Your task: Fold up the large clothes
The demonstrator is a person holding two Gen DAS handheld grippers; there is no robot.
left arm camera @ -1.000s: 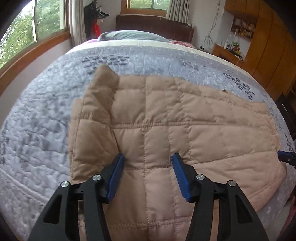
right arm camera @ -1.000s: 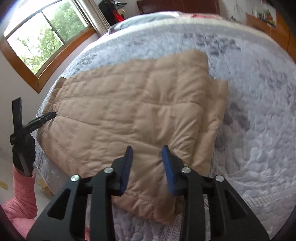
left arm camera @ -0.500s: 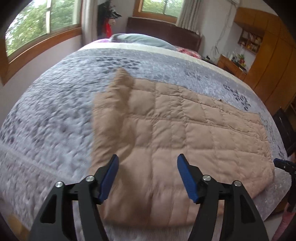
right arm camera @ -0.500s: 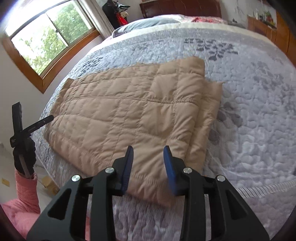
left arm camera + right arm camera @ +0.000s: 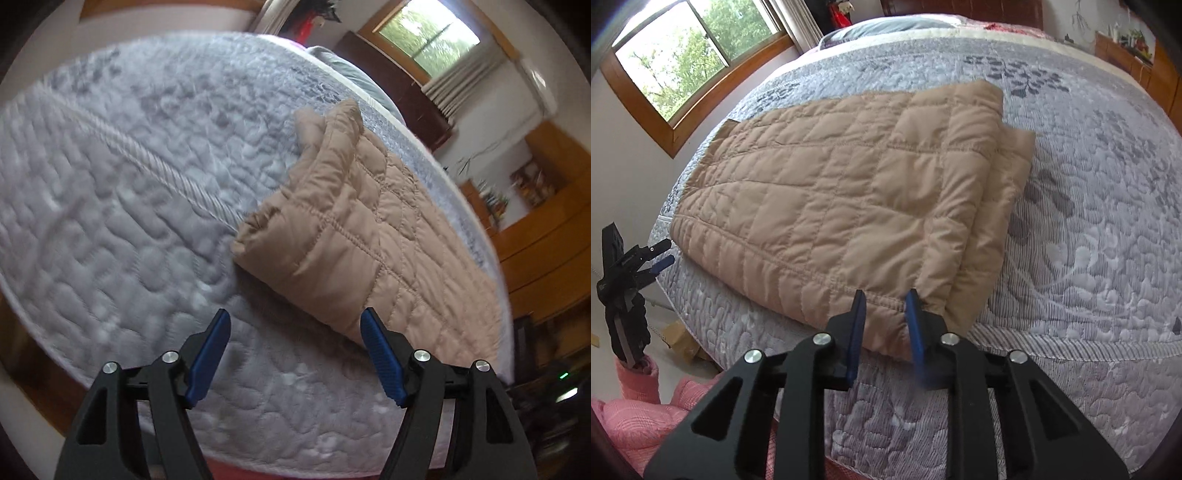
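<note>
A tan quilted jacket (image 5: 849,192) lies folded flat on the grey quilted bedspread (image 5: 1089,221); it also shows in the left wrist view (image 5: 369,236). My right gripper (image 5: 884,321) is open, its blue pads straddling the jacket's near hem, not closed on it. My left gripper (image 5: 295,350) is open and empty, held over bare bedspread (image 5: 110,221) short of the jacket's folded end. The left gripper also shows in the right wrist view (image 5: 659,254), off the bed's left edge.
The bed's edge runs close below both grippers. A window (image 5: 687,55) and a wooden headboard (image 5: 960,7) are beyond the bed. Wooden cabinets (image 5: 546,236) stand on the far side. A pink sleeve (image 5: 635,398) is at lower left.
My left gripper has pulled back off the jacket and swung left, tilted, toward its folded end. My right gripper has drawn back to the near hem, still open.
</note>
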